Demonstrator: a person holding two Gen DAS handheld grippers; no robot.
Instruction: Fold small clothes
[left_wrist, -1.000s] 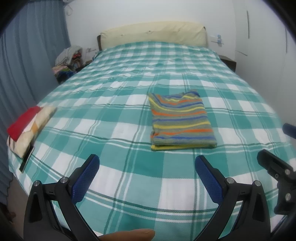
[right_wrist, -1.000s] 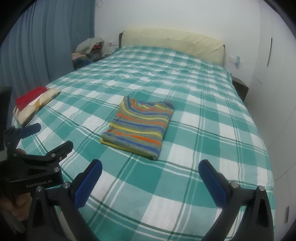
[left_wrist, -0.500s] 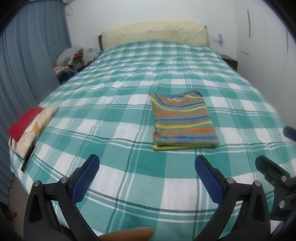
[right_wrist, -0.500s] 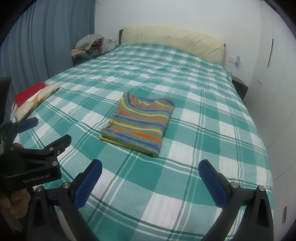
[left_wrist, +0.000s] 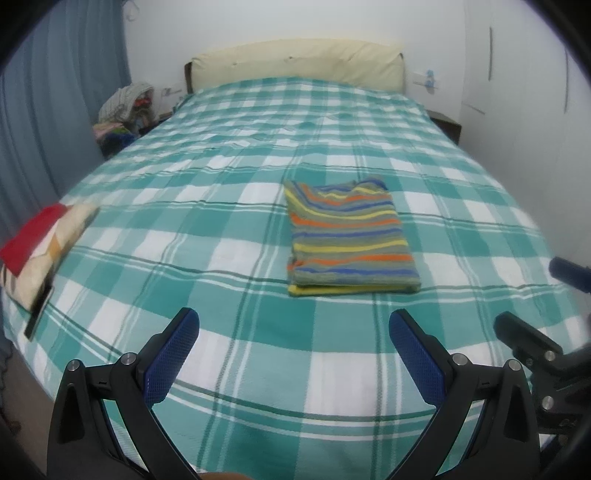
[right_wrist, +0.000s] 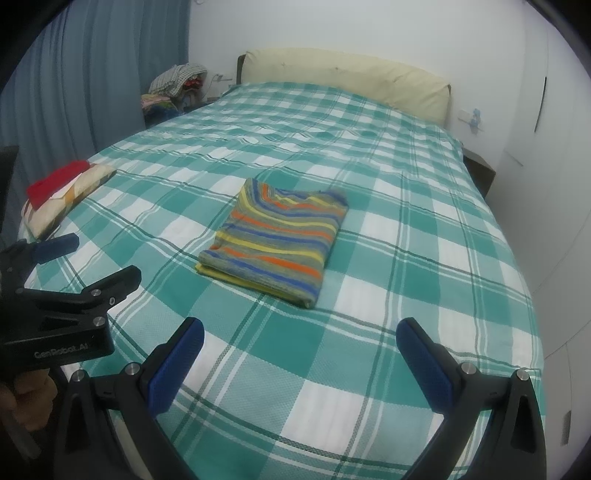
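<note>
- The striped shirt (left_wrist: 351, 236) is lying folded into a rectangle on the bed (left_wrist: 229, 229), near the middle of the checked cover and toward the foot end.
- The left gripper (left_wrist: 293, 352) is hovering over the foot of the bed with its jaws spread wide, holding nothing.
- The right gripper (right_wrist: 299, 363) is hovering alongside, jaws likewise apart and empty.
- Both grippers are sitting well short of the shirt; no contact is occurring.
- From the left gripper, the shirt is lying ahead and slightly right. From the right gripper, the shirt (right_wrist: 280, 236) is lying ahead and slightly left. The shirt is therefore sitting between the 2 lines of approach.
- The long axis of the shirt is running roughly away from the grippers, toward the headboard (left_wrist: 295, 61); the near short edge is showing stacked layers.
- Judgement: neither gripper is clearly nearer; the folding appears largely done.
- 1 other folded pile (left_wrist: 40, 247) is resting at the left bed edge, well apart from the shirt.
</note>
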